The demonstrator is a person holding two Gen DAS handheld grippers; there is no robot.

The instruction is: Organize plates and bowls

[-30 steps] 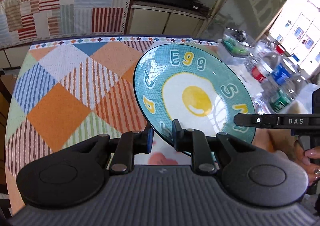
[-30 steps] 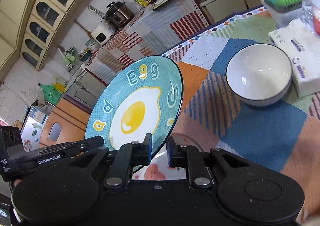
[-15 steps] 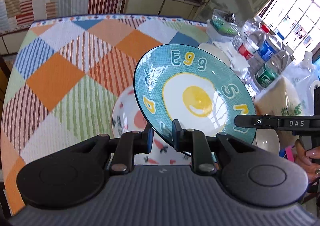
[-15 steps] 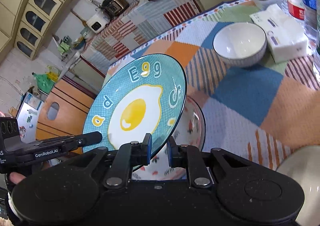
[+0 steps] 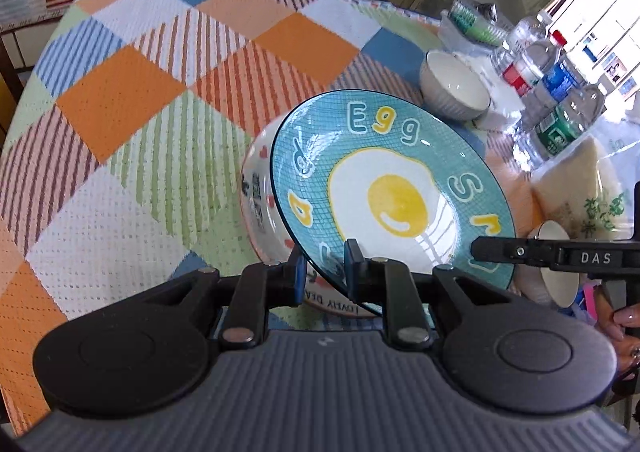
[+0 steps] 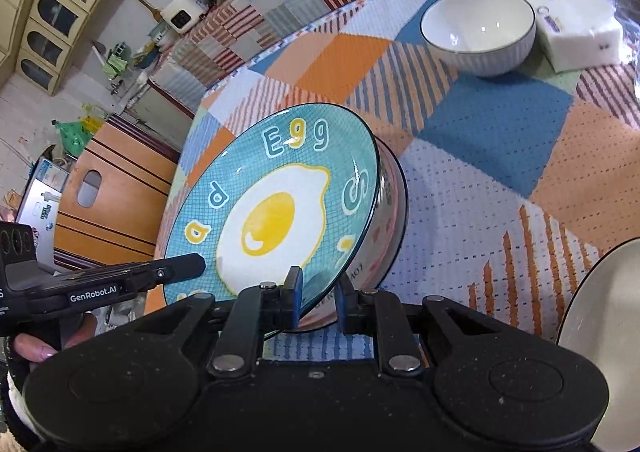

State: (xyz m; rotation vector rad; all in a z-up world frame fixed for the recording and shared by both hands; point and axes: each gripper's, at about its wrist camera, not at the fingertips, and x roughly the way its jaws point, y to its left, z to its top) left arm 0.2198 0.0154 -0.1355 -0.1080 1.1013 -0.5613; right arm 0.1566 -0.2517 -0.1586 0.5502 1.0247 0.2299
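Both grippers hold one teal plate with a fried-egg picture (image 5: 394, 187), also in the right wrist view (image 6: 272, 211). My left gripper (image 5: 324, 272) is shut on its near rim. My right gripper (image 6: 318, 292) is shut on the opposite rim. The plate is tilted just above a white patterned plate (image 5: 260, 207) lying on the table, whose rim shows in the right wrist view (image 6: 394, 211). A white ribbed bowl (image 5: 454, 91) stands farther back, also in the right wrist view (image 6: 478, 31).
A patchwork tablecloth (image 5: 160, 123) covers the table. Water bottles (image 5: 556, 91) and a tissue pack (image 6: 576, 19) stand by the bowl. A small cup (image 5: 554, 264) and a white plate's rim (image 6: 600, 352) are near me. A wooden chair (image 6: 112, 191) stands beyond the table edge.
Both grippers have carried the egg plate down and back toward the patterned plate. The patterned plate and white bowl have come into view beneath and behind it.
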